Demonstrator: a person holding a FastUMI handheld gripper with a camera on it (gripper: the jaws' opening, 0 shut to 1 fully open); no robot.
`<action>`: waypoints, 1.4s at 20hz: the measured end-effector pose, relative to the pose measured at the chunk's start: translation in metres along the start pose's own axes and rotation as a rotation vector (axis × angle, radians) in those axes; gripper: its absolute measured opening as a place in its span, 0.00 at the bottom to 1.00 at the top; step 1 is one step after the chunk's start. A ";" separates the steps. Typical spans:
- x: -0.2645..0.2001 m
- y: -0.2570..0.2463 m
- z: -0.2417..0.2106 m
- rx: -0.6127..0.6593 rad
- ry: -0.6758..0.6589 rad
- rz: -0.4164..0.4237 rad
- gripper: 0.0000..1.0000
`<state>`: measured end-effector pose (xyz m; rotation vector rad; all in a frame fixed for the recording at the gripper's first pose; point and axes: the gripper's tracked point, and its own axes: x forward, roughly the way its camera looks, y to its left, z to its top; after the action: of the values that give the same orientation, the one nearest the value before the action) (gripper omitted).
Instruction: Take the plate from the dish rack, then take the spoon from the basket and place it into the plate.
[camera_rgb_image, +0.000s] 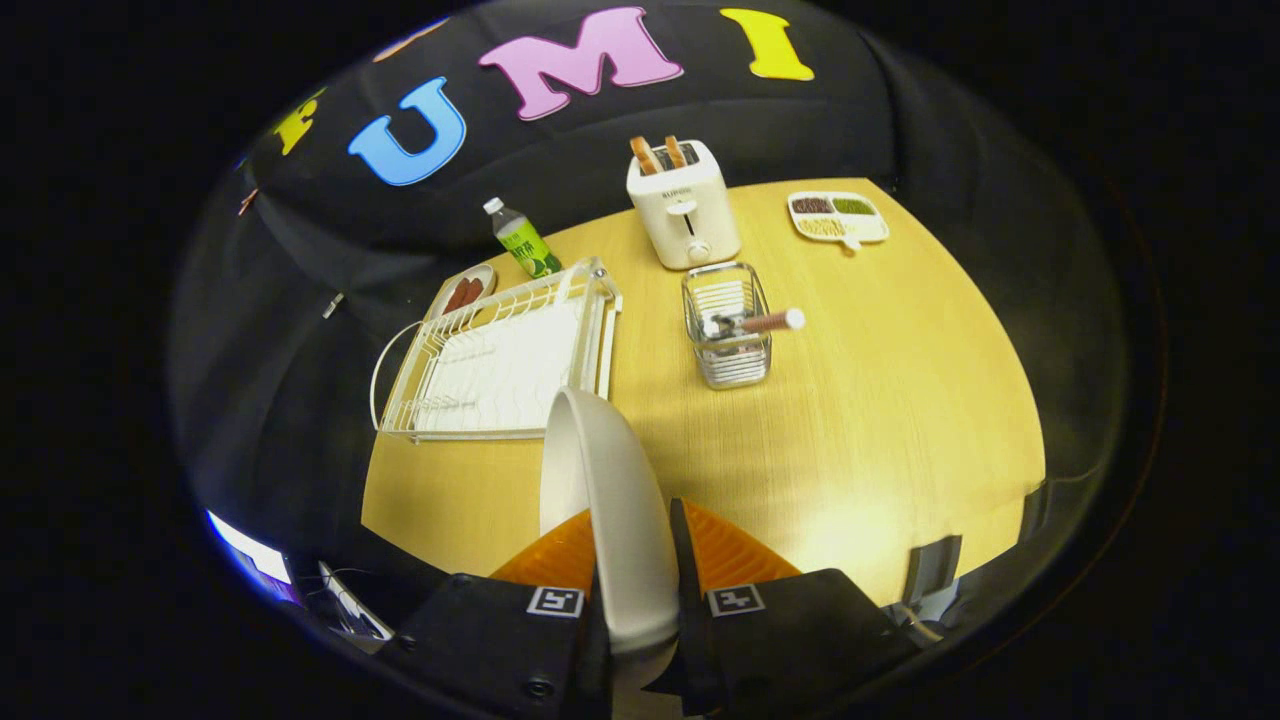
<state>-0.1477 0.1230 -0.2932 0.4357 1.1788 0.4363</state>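
Note:
A white plate (610, 490) stands on edge between my orange fingers (730, 550), lifted above the wooden table (880, 400). My gripper (632, 555) is shut on its rim. Beyond the fingers to the left lies the white wire dish rack (500, 360), with no dishes in it. Ahead and slightly right stands a wire basket (727, 335). A spoon with a brown handle (765, 322) leans out of the basket toward the right.
A white toaster (683, 205) with two slices of bread stands behind the basket. A green bottle (522, 240) and a small dish of sausages (462, 292) sit behind the rack. A divided snack tray (838, 217) lies at the far right.

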 end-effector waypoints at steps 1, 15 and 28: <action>0.009 -0.006 -0.009 0.022 0.022 0.014 0.30; 0.100 -0.069 -0.042 0.216 0.098 0.033 0.55; 0.019 -0.110 0.125 -0.285 -0.304 -0.112 0.70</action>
<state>-0.0135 0.0291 -0.3277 0.1795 0.8265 0.4165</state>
